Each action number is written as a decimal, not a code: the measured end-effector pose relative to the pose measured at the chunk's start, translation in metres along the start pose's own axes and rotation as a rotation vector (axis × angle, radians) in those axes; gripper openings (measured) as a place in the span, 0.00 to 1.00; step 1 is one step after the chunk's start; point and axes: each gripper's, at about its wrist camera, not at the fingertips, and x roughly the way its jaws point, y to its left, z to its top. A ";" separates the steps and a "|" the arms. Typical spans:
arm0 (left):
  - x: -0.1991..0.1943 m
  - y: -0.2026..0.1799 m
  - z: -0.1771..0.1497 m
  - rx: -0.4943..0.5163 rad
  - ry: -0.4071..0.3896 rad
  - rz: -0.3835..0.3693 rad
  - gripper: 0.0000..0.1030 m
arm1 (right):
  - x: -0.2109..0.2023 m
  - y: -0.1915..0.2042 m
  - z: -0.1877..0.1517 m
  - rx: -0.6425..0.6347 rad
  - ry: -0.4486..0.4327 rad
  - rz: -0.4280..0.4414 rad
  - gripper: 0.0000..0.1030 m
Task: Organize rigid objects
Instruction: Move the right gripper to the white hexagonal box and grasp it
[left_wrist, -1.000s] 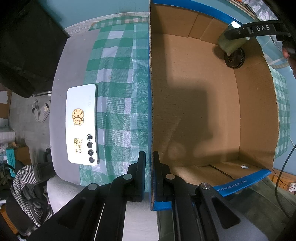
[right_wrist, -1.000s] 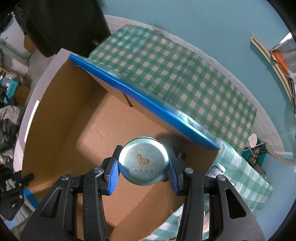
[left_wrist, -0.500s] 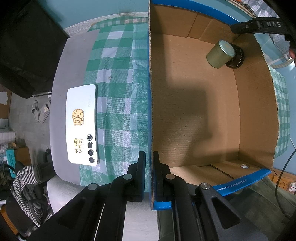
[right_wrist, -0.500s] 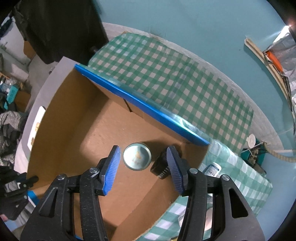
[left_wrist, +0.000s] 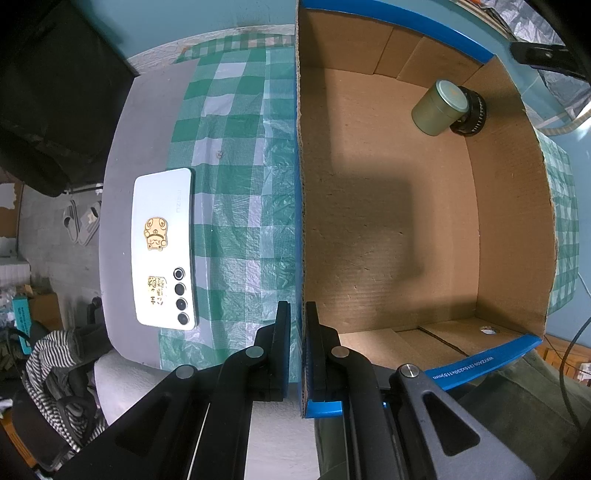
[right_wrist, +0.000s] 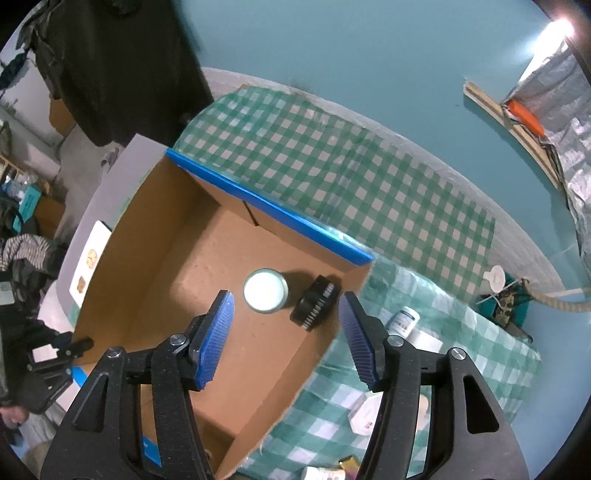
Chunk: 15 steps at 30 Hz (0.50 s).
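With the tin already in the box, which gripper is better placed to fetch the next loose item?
Right. The right gripper is open and empty above the cardboard box, close to the white bottle on the checked cloth. The left gripper is shut on the box wall, steadying it.

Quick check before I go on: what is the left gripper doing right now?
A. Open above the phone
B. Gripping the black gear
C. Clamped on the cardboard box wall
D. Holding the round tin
C. In the left wrist view the left gripper has one finger on each side of the cardboard box wall, closed on its blue-taped edge.
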 end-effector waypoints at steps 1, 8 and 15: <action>0.000 0.000 0.000 0.000 0.001 0.000 0.06 | -0.003 -0.002 -0.002 0.004 -0.004 0.000 0.59; -0.001 0.000 -0.002 0.004 0.000 0.002 0.06 | -0.020 -0.020 -0.017 0.050 -0.020 -0.004 0.62; -0.002 -0.001 -0.002 0.004 -0.002 0.002 0.06 | -0.028 -0.049 -0.039 0.127 -0.013 -0.017 0.64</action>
